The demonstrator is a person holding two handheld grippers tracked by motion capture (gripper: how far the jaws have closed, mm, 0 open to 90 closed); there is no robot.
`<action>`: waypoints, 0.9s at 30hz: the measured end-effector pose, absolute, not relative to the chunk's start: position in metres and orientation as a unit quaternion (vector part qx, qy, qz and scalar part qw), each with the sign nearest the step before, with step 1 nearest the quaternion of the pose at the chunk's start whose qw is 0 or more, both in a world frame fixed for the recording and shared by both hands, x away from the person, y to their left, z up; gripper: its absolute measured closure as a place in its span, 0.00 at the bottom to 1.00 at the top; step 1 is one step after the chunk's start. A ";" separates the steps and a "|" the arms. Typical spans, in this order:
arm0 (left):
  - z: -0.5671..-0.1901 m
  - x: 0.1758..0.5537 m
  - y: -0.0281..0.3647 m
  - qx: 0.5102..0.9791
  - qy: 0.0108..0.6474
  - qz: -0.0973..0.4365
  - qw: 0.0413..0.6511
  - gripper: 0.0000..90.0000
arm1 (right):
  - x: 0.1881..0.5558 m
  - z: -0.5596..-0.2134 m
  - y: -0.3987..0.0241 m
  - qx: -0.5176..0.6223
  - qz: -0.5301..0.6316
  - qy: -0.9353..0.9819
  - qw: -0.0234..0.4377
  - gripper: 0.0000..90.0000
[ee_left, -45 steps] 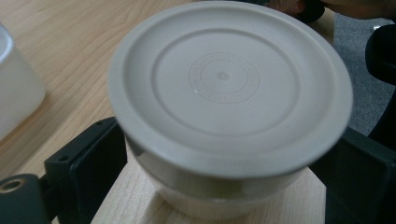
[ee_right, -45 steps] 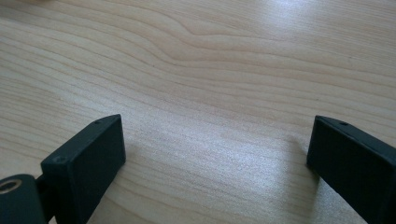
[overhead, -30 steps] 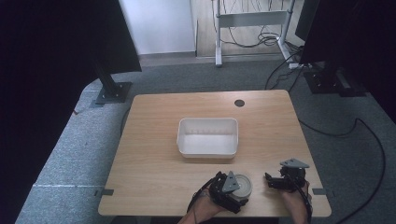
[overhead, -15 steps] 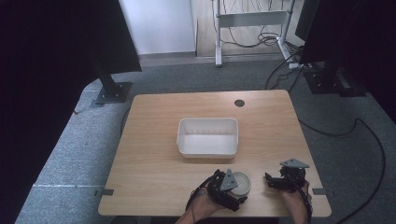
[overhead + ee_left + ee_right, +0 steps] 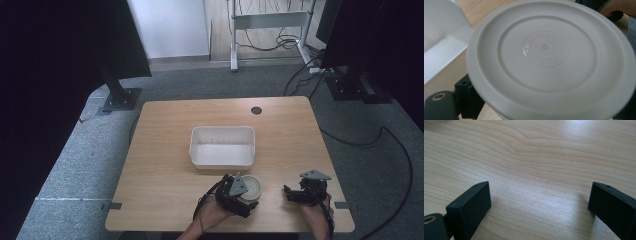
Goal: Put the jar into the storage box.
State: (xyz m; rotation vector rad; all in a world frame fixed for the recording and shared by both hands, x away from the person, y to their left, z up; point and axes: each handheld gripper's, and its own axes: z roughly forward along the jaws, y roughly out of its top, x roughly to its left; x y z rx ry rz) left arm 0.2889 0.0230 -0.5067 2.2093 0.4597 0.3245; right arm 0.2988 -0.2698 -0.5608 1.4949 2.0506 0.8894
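The left gripper (image 5: 240,196) is sitting at the near edge of the table (image 5: 160,170), its jaws closing on a round pale lid (image 5: 248,188); in the left gripper view that lid (image 5: 549,57) is lying flat-faced between the jaws, raised rings and embossed lettering showing (the words too fine to read), with one black jaw peeking out under its lower left rim; beyond the jaws and to their left, the white tub (image 5: 222,146) is standing just apart from the lid. Farther right, the right gripper (image 5: 300,194) is resting low, jaws spread wide and holding nothing; between them only bare wood grain is showing.
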 end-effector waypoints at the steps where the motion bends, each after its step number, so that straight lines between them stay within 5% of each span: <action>1: -0.507 0.289 0.023 0.880 0.183 0.129 0.418 0.11 | 0.299 -0.561 -0.270 0.542 0.322 0.743 0.224 0.04; 27: -0.494 0.322 0.057 0.870 0.228 0.158 0.407 0.11 | 0.299 -0.561 -0.270 0.542 0.322 0.743 0.224 0.04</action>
